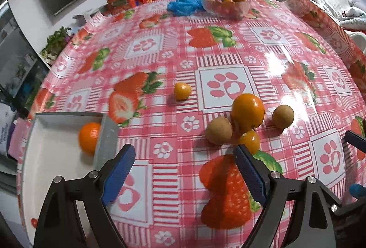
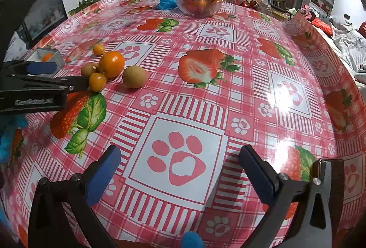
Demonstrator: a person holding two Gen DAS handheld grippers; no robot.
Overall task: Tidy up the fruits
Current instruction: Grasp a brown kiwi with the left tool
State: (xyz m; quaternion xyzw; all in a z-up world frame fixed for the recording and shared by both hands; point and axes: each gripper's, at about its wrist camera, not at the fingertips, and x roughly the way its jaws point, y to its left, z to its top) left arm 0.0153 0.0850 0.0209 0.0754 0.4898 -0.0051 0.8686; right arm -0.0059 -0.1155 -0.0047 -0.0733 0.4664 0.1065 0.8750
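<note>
One orange point(image 1: 89, 137) is sitting in the white box point(image 1: 57, 151) at the table's left edge, so I am treating that box as the sorting spot. The rest are bunched mid-table: a big orange point(image 1: 248, 113), two brown fruits point(image 1: 219, 130) point(image 1: 283, 116) and a small orange one point(image 1: 250, 141) touching it, another small one point(image 1: 182, 91) apart. I am holding my left gripper point(image 1: 183, 157) wide and empty between box and cluster, its right finger just beside the small fruit. My right gripper point(image 2: 180, 162) is hanging wide over bare cloth, waiting.

Bare tablecloth point(image 2: 183, 96) lies right of the fruit cluster point(image 2: 109, 69); white box point(image 1: 57, 147) flanks left.
</note>
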